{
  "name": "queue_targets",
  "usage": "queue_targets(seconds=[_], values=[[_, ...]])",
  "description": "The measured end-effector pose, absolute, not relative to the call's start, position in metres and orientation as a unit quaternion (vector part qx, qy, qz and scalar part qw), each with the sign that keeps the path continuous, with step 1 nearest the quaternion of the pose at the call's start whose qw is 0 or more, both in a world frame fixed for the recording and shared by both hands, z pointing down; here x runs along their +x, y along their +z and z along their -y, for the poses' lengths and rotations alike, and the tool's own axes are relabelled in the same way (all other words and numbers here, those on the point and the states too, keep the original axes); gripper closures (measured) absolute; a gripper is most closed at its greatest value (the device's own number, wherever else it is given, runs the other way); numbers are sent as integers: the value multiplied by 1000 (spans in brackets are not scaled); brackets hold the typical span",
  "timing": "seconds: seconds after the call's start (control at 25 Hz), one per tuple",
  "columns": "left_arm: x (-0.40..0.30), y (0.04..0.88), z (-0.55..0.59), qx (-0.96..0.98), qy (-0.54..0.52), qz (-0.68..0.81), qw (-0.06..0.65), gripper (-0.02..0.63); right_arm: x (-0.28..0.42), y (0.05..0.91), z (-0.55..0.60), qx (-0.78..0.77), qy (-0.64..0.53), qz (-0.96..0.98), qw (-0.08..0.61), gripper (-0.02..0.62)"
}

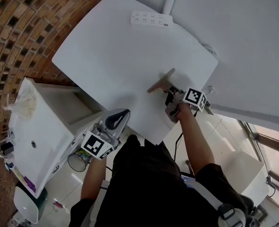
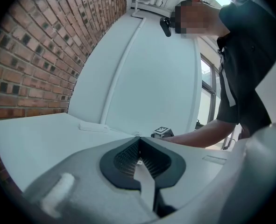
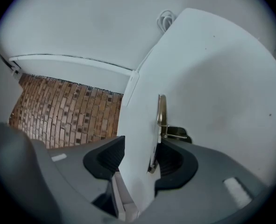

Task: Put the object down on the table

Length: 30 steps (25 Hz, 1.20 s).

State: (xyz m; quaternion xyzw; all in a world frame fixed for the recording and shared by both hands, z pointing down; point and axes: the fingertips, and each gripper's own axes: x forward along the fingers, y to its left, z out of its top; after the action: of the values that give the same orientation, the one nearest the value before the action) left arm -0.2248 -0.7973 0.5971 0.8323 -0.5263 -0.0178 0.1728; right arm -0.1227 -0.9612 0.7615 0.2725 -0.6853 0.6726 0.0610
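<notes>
Object, look: a thin flat board [image 1: 160, 81], tan-brown on the face the head view catches, with a shiny metal clip [image 3: 176, 133] on one side. The right gripper view shows it edge-on [image 3: 161, 113] as a narrow strip.
Object, axis: in the head view the long axis runs diagonally, from lower left up to upper right. The clip side faces the right gripper.
Object, place: on the white table [image 1: 115, 46], near its right side and well apart from the power strip [image 1: 151, 19] at the far edge. Whether it lies flat or leans cannot be told.
Right gripper [image 1: 171, 97]: at the table's near right edge, pointing at the board. Its jaws [image 3: 140, 157] stand wide apart. The board's near end sits close to the right-hand pad, contact unclear; the other pad is clear of it.
Left gripper [image 1: 116, 119]: below the table's near edge, away from the board. Its jaws [image 2: 139, 148] are together with nothing between them.
Surroundings: brick wall [image 1: 16, 27] to the left of the table.
</notes>
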Motion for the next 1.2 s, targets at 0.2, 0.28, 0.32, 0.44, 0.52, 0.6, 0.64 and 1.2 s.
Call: queue_targets(seconds=[0.2,0.28,0.32,0.44,0.52,0.6,0.64,1.2], values=[[-221,601,785,850,-7,497,173,607,-107,767,942,317,672,665,68,399],[-219,600,782,859,-3,481,172,607,-99,770,933,338,679,649,57,414],[-217,600,780,864,-3,474,171,607,-96,770,929,345,681,644,52,422],[-210,598,775,876,-5,453,167,607,-90,768,916,354,682,639,41,413],[-205,595,771,881,-4,442,167,607,-86,767,907,358,680,639,35,416],[-203,594,765,886,-2,433,167,607,-85,767,896,356,685,635,27,415],[-203,595,762,888,-3,430,165,607,-87,766,890,353,688,634,23,414],[-186,589,739,898,-17,417,141,607,-99,678,828,238,621,745,-59,589]])
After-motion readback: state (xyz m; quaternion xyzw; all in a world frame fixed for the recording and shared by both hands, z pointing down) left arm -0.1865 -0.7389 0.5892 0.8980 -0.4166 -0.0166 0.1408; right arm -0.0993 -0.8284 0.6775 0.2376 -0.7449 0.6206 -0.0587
